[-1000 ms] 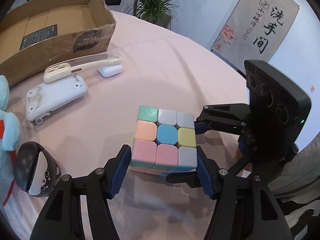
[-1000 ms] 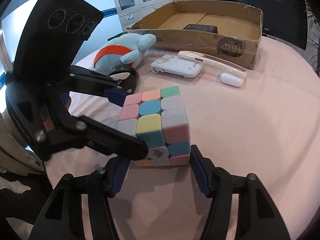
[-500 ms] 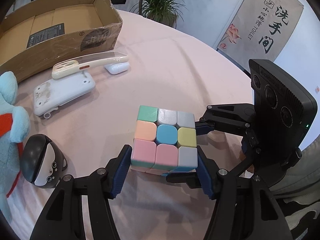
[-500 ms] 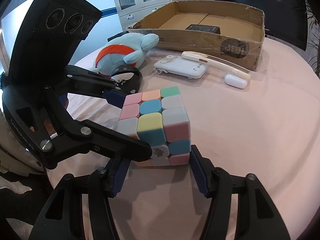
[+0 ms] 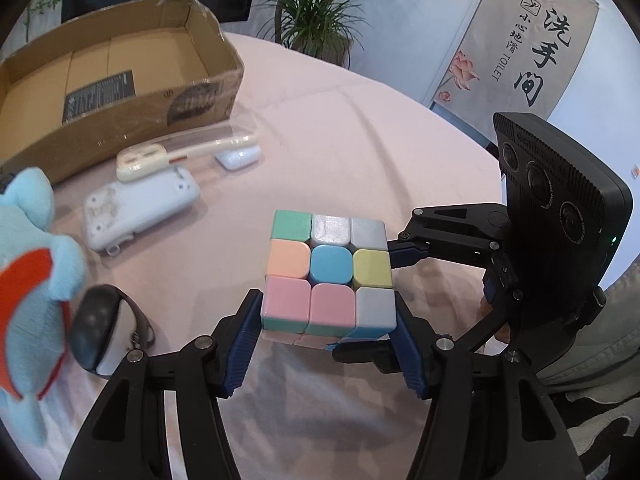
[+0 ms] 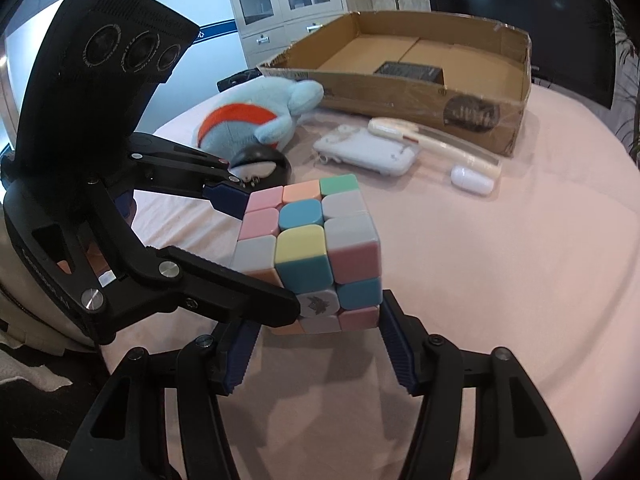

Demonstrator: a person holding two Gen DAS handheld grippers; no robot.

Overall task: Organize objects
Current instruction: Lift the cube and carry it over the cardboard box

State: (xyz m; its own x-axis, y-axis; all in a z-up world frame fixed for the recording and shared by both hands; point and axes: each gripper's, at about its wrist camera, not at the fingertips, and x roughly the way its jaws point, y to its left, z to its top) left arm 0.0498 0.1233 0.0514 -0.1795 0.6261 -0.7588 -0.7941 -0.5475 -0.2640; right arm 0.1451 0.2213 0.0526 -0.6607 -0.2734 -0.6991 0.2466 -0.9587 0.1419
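While the cardboard box [image 5: 120,92] holds nothing but a dark label-like item on its floor, I'd call the organizing barely begun: every loose thing is outside it on the pink table [image 5: 360,140]. Left to right in the left wrist view: blue plush toy [image 5: 28,264] at the edge, black-and-white egg-shaped gadget [image 5: 100,332] just beside it, white handheld device [image 5: 140,208], cream long-handled tool [image 5: 180,152] lying just in front of the box wall, small white case [image 5: 238,157] at its tip, then the pastel puzzle cube [image 5: 330,276]. Cube is the item in hand. Left gripper [image 5: 328,344] has its blue pads against the cube's lower left and right sides, closed onto it, cube sitting at the fingertips rather than deep in the jaws. Right gripper [image 6: 316,354] comes in crosswise. In the right wrist view its pads flank the cube's [image 6: 310,256] bottom layer with a visible gap on the right pad; I can't tell if it grips or just brackets. Cube looks lifted slightly off the cloth, shadow beneath it, well apart from the box. Remaining, by my read: carry cube to box, then the five other items.
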